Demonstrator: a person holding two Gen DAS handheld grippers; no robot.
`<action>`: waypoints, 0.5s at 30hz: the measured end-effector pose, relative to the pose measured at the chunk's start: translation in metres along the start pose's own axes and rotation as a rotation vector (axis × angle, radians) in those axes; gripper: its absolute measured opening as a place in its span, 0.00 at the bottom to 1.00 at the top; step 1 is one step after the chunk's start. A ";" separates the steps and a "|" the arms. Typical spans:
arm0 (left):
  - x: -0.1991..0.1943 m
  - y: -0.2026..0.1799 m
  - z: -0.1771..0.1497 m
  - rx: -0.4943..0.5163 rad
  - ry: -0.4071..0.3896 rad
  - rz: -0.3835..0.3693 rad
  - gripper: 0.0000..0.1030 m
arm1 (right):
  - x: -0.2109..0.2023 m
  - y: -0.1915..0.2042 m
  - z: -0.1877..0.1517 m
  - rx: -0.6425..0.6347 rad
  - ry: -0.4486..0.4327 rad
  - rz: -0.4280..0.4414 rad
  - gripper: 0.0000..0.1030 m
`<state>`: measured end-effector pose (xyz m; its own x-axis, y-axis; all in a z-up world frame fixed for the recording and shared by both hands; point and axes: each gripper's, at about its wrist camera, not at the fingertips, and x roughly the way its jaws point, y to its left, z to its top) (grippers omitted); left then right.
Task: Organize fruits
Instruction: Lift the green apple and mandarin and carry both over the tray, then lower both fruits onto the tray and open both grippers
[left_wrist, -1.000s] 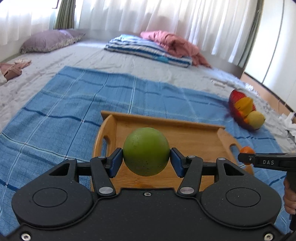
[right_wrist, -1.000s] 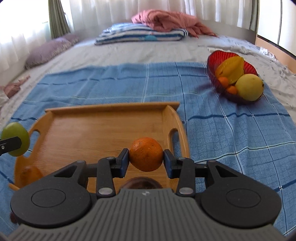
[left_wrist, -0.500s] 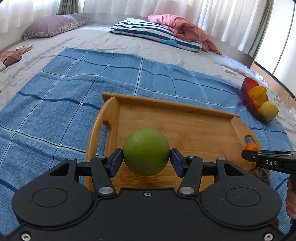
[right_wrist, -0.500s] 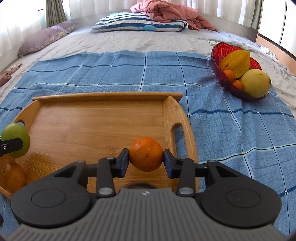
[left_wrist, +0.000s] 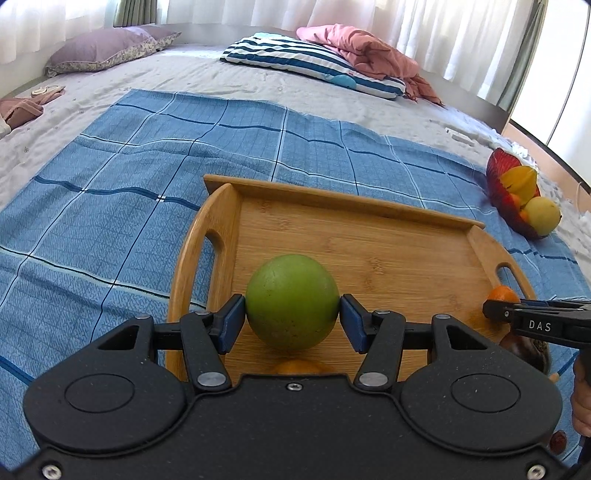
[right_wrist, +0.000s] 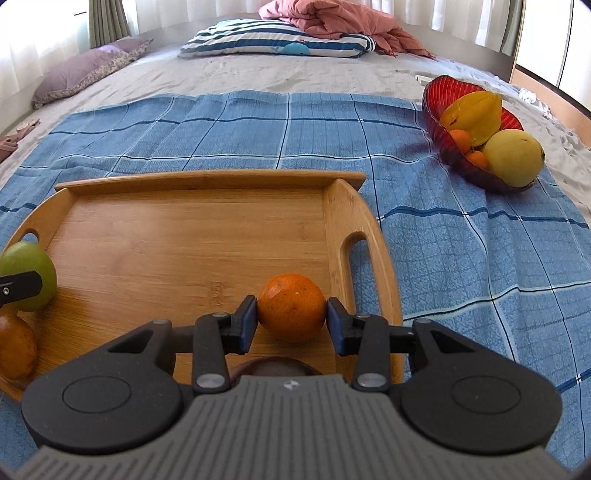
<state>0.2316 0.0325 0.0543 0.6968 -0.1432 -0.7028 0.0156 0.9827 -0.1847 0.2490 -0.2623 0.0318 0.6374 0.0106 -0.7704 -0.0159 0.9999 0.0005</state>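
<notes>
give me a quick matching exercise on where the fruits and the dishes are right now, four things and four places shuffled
Things
1. round green fruit
2. small orange citrus fruit
3. yellow star-shaped fruit
4. wooden tray with cut-out handles

Places or states
A. lying in the red ribbed glass bowl
B. clamped in the right gripper
C. resting on the blue checked cloth
D. clamped in the left gripper

Pairs: 1-D, 2-B, 3-A, 4-C
</notes>
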 end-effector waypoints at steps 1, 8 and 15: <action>0.000 0.000 0.000 0.000 -0.001 0.000 0.52 | 0.000 0.000 0.000 0.001 -0.001 0.001 0.46; -0.002 0.001 0.000 -0.006 -0.002 -0.009 0.54 | -0.001 -0.003 0.000 0.018 -0.010 0.026 0.68; -0.024 -0.004 0.001 0.055 -0.074 -0.017 0.85 | -0.015 -0.004 0.000 0.030 -0.062 0.070 0.84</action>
<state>0.2152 0.0316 0.0724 0.7471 -0.1532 -0.6468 0.0662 0.9854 -0.1569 0.2393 -0.2661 0.0436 0.6817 0.0800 -0.7272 -0.0393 0.9966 0.0727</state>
